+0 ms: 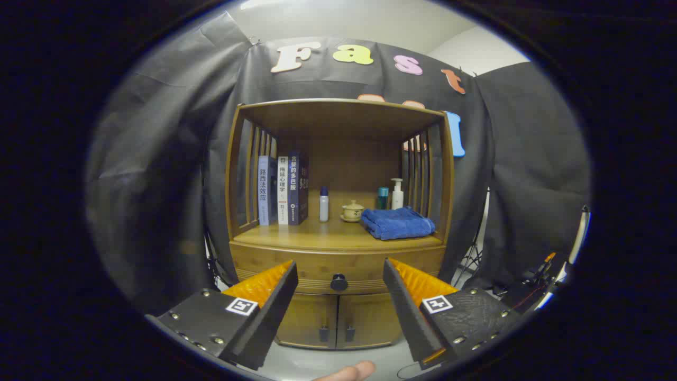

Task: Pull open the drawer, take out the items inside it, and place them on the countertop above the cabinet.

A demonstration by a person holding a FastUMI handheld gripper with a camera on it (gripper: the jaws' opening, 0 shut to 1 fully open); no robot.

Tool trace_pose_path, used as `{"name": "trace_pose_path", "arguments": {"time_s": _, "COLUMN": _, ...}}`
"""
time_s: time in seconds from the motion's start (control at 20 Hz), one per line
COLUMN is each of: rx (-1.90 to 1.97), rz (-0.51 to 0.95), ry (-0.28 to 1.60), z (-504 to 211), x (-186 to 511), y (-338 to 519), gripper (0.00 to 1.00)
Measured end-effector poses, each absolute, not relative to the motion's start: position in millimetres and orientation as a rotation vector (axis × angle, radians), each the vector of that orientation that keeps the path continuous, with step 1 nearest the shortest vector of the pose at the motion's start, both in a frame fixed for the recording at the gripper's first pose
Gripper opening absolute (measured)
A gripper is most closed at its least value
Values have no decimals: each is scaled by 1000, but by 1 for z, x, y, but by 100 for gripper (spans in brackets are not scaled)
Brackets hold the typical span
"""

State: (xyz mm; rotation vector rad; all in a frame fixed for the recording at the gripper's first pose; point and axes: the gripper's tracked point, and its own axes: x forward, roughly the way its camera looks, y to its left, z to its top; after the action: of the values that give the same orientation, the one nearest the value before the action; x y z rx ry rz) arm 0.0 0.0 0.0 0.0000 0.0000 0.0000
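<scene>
A wooden cabinet stands ahead of me, with its drawer point(338, 270) closed under the countertop point(317, 235). The drawer's dark round knob point(339, 283) sits between my fingers and some way beyond them. My gripper point(339, 267) is open, with nothing between its fingers, level with the drawer front. What lies inside the drawer is hidden.
On the countertop stand three books point(283, 189) at the left, a small white bottle point(323, 204), a lidded cup on a saucer point(351, 211), a folded blue towel point(398, 223) and a pump bottle point(397, 193). Two lower doors point(338, 320) are closed. A fingertip point(351, 372) pokes in below my fingers.
</scene>
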Motion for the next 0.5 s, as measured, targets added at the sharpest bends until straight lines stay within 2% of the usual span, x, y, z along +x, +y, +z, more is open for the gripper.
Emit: {"name": "trace_pose_path", "arguments": {"time_s": 0.5, "rx": 3, "rz": 48, "ry": 40, "z": -17, "x": 12, "y": 4, "gripper": 97}}
